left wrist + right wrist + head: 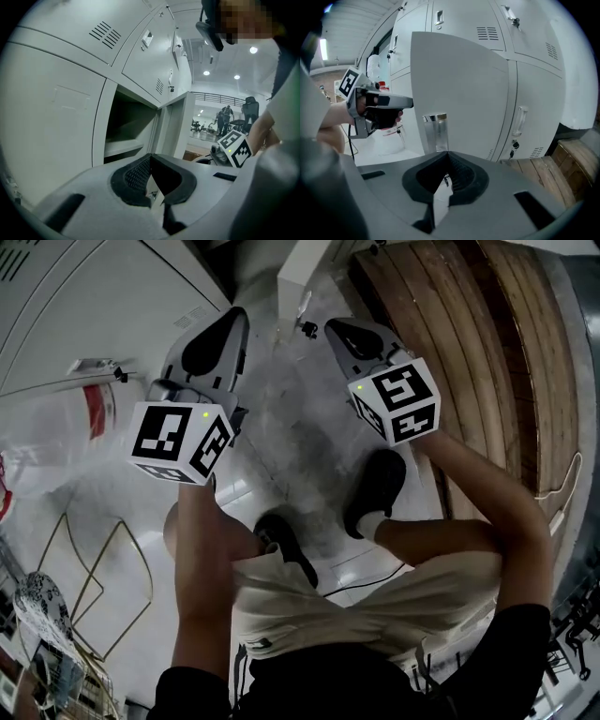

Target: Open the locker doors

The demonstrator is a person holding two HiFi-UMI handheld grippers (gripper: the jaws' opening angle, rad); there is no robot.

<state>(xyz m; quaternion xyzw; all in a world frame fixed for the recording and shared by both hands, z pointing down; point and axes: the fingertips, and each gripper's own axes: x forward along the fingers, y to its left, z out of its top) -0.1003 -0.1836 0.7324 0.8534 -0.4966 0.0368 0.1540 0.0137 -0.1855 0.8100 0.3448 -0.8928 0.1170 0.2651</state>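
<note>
1 door (459,79) of the pale grey sheet-metal lockers (94,296) stands swung out. It is a flat, matt panel with a narrow chrome handle (436,130) near its lower edge. The right gripper (447,153), grey moulded plastic with black ribbed pads, is pinched fully together and holds nothing. Its tips sit just below that handle, and I cannot tell whether they touch it. Past the panel, the neighbouring locker carries a vertical pull (519,119) with a small dark key (513,146) under it.

The left gripper (151,157) is built the same way and has its jaws closed to a point, nothing between them. It faces an open compartment (131,124), a dark rectangular cavity with a flat shelf inside. Above it the closed doors (70,42) are smooth, each with a small block of louvre slots.

Underfoot is a glossy, mottled pale stone floor (300,427). Brown wooden planks (469,352) lie near the foot of the lockers, and a crumpled clear plastic bag (56,451) lies at the left of the head view. Round ceiling lights (206,72) dot the hall beyond.
</note>
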